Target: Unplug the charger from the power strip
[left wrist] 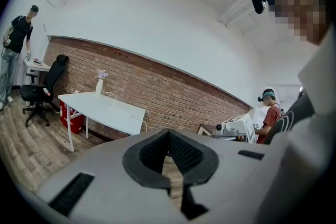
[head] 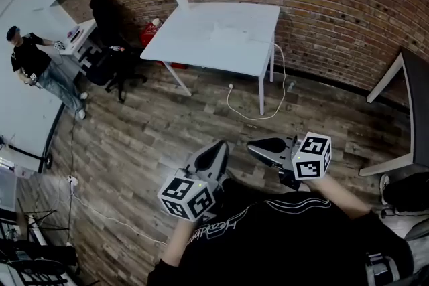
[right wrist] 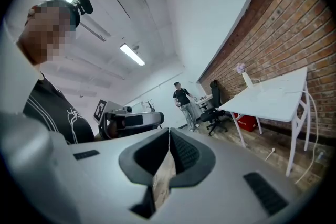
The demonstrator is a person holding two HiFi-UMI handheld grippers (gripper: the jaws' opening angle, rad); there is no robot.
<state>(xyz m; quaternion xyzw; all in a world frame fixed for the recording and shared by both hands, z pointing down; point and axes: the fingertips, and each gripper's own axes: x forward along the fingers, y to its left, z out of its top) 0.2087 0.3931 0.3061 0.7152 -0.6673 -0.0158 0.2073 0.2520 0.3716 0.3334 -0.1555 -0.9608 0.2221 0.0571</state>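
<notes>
No charger or power strip can be made out. A white cable (head: 277,87) hangs off the right end of the white table (head: 201,43) and loops over the wooden floor, ending in a plug (head: 231,86). My left gripper (head: 218,149) and right gripper (head: 258,144) are held close to my body, well short of the table, both shut and empty. In the left gripper view the left gripper (left wrist: 169,135) has its jaws together, with the table (left wrist: 107,111) far off. The right gripper (right wrist: 169,134) also has its jaws together, and the table (right wrist: 273,98) stands far to the right.
A brick wall (head: 322,3) runs behind the table. A black office chair (head: 110,63) and a red box (head: 150,34) stand to its left, near a person (head: 30,60). Another table (head: 410,110) is at the right, and a thin white cord (head: 74,181) lies at the left.
</notes>
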